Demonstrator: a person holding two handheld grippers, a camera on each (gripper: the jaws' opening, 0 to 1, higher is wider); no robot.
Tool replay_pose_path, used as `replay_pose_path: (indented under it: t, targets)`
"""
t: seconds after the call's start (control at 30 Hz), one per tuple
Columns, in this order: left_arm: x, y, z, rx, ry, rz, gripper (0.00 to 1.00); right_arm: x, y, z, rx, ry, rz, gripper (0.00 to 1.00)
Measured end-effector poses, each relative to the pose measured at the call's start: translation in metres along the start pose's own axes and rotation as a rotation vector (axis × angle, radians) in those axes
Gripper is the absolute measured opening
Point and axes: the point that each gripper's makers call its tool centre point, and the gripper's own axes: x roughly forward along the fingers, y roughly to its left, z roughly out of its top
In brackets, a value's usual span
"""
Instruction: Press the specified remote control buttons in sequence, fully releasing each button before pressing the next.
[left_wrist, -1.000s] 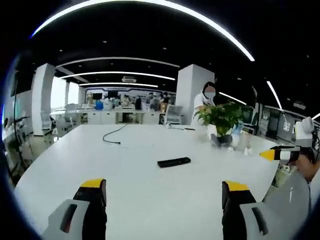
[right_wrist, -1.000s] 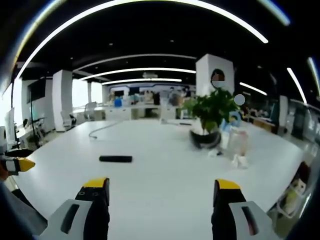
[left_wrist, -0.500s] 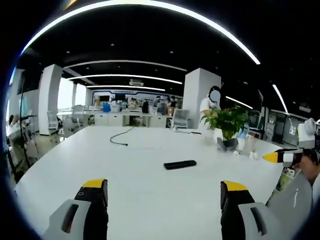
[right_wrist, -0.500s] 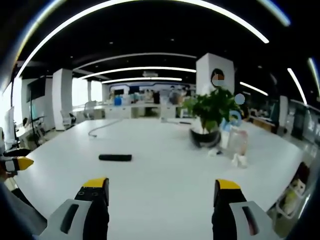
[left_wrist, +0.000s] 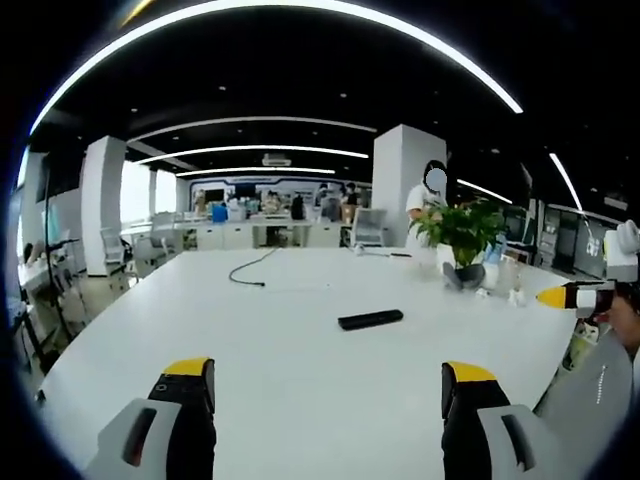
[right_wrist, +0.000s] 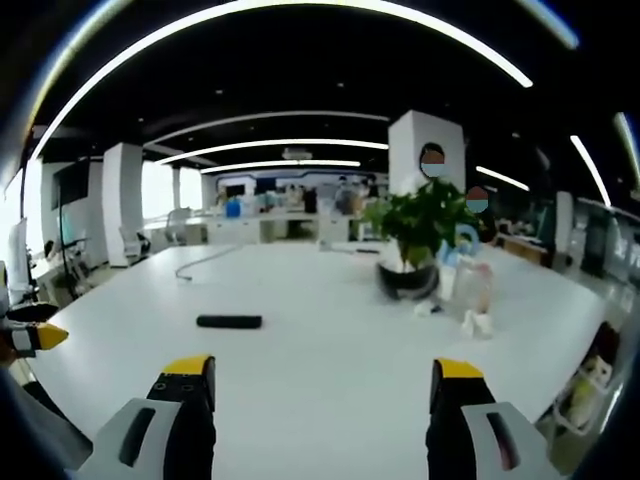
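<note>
**Both hand-held grippers wide, remote not yet reached**

Left hand-held gripper (left_wrist: 325, 385): jaws stand wide apart, nothing between them, held above the near part of the white table (left_wrist: 300, 420). Right hand-held gripper (right_wrist: 325, 385): jaws likewise wide, nothing held.

Remote control (left_wrist: 370, 319): black, slim, lying flat on the table, well ahead of the left hand-held gripper and a little to its right. In the right gripper view the remote control (right_wrist: 229, 322) lies well ahead and to the left of that gripper's jaws. So it sits between the two, apart from both. Buttons too small to make out.

Other items: potted plant (right_wrist: 418, 240) ahead and right of the right hand-held gripper, with small clear containers (right_wrist: 475, 290) just beside it; black cable (left_wrist: 248, 274) far ahead of the left hand-held gripper, beyond the remote.

Judgement: approach stage, no button pressed yet.

Risks:
- A wide jaw tip could span two buttons and press the wrong one.
- The remote lies loose on a smooth top; an off-centre or slanted push may slide or pivot it.
- Coming in low with either gripper may hide the remote from the other camera.
- Lifting too little between presses would leave a button part-held.
</note>
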Motion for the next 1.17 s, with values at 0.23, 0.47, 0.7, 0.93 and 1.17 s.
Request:
replay_pose_path:
  t: [0.23,0.47,0.7,0.93,1.17]
  targets:
    - [-0.001,0.004,-0.001,-0.001,0.008,0.022,0.97,0.002,0.003,-0.002,-0.012,0.012,0.013,0.89]
    - [-0.001,0.004,0.0,-0.003,0.005,0.023,0.97,0.002,0.005,-0.003,-0.017,0.017,0.02,0.88]
    - [-0.001,0.004,-0.002,0.011,0.017,0.027,0.97,0.001,0.003,0.0,-0.011,0.0,0.015,0.88]
    - [-0.003,0.003,0.003,0.026,-0.01,0.025,0.94,0.0,0.002,0.001,-0.011,-0.005,0.012,0.87]
    - [-0.004,0.001,0.008,0.036,-0.038,0.019,0.92,-0.001,0.004,0.001,-0.014,-0.006,0.017,0.87]
